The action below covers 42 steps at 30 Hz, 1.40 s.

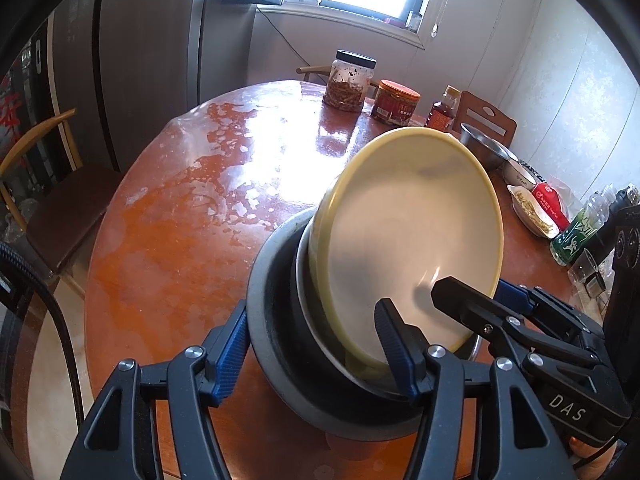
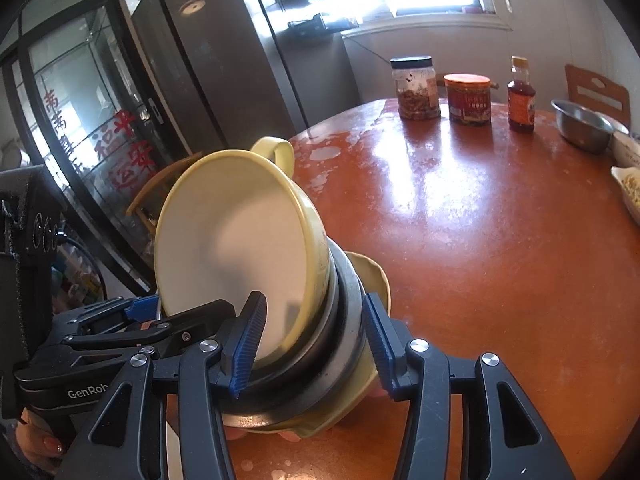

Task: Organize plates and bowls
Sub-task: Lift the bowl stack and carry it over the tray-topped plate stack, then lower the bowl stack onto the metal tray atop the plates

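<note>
A stack of dishes stands on the round red-brown table (image 1: pixel 168 240). On top a yellow bowl (image 1: pixel 416 232) with a handle is tilted steeply inside a dark grey bowl (image 1: pixel 272 320); in the right wrist view the yellow bowl (image 2: pixel 236 240) sits in grey bowls (image 2: pixel 344 344) on a yellow plate (image 2: pixel 372 276). My left gripper (image 1: pixel 316 356) straddles the stack's near rim, one finger outside, one inside. My right gripper (image 2: pixel 312 344) straddles the stack from the other side. Both stand wide and grip the stack between their pads.
At the table's far edge stand a black-lidded jar (image 1: pixel 350 80), a red jar (image 1: pixel 396 102) and a sauce bottle (image 1: pixel 442 112). A steel bowl (image 1: pixel 484 148), small dishes, a red packet and a green bottle (image 1: pixel 580 228) crowd the right side. Chairs stand around the table; a fridge stands behind.
</note>
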Each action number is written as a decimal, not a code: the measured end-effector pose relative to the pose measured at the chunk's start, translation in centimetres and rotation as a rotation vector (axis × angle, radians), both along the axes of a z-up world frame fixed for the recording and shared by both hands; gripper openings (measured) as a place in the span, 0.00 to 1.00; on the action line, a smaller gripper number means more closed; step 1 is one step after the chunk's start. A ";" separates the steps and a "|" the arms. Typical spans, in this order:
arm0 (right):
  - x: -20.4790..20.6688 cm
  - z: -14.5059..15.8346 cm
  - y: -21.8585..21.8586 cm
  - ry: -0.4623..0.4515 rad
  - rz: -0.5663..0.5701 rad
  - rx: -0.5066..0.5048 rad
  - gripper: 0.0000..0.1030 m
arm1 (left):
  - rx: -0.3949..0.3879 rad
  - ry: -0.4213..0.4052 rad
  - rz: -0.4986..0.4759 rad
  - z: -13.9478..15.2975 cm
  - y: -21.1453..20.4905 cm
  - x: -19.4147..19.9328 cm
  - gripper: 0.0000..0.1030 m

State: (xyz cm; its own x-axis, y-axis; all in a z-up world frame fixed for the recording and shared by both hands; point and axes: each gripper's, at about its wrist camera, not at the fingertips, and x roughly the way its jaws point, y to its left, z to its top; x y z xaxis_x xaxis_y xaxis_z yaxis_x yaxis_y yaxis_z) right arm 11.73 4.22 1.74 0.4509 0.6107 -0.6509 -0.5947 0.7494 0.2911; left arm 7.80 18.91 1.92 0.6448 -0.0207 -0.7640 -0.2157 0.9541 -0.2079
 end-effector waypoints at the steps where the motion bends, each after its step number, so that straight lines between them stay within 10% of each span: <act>1: 0.0 0.0 0.0 -0.001 0.000 0.000 0.51 | 0.002 0.001 0.000 0.0 0.0 0.0 0.59; 27: -0.9 2.0 -2.4 -0.017 -0.036 0.040 0.67 | 0.025 -0.083 0.059 3.4 0.8 -3.7 0.62; 42: -2.1 2.5 -6.7 -0.051 -0.084 0.042 0.67 | 0.133 -0.012 0.259 1.9 4.7 -7.8 0.63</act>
